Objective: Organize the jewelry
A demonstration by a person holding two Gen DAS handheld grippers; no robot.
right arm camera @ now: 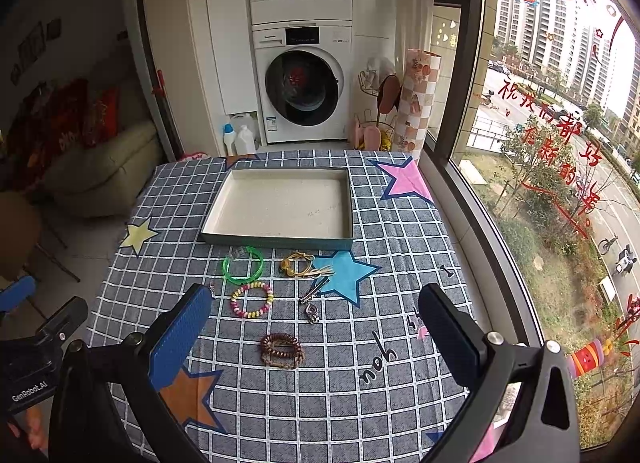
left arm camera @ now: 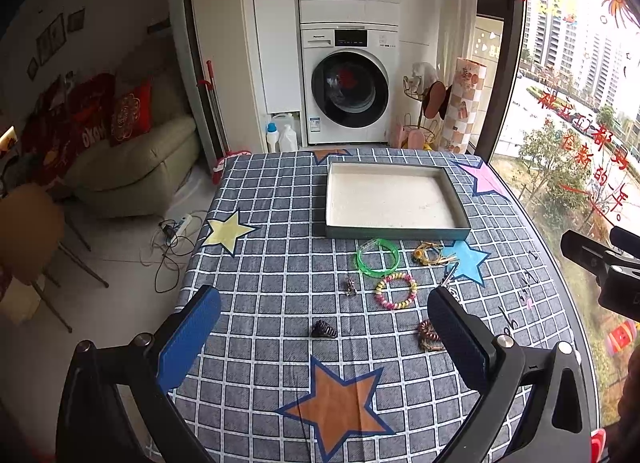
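An empty grey tray (left arm camera: 400, 231) (right arm camera: 276, 242) with a white floor sits at the table's far side. In front of it lie a green bangle (left arm camera: 378, 257) (right arm camera: 243, 265), a yellow cord bracelet (left arm camera: 430, 254) (right arm camera: 298, 264), a pastel bead bracelet (left arm camera: 396, 290) (right arm camera: 252, 299), a silver pendant with a clip (right arm camera: 311, 303), a brown bead bracelet (left arm camera: 427, 335) (right arm camera: 281, 349), a small charm (left arm camera: 351, 286) and a dark coiled piece (left arm camera: 323, 329). My left gripper (left arm camera: 324, 305) stands open above the table, near the dark piece. My right gripper (right arm camera: 316, 309) hangs open over the brown bracelet.
The table wears a blue checked cloth (left arm camera: 280, 263) with coloured stars. A window (right arm camera: 560, 143) runs along its right edge. Beyond the far edge stands a washer-dryer stack (left arm camera: 348, 83); a sofa (left arm camera: 132, 167) and a chair (left arm camera: 28, 231) are at the left.
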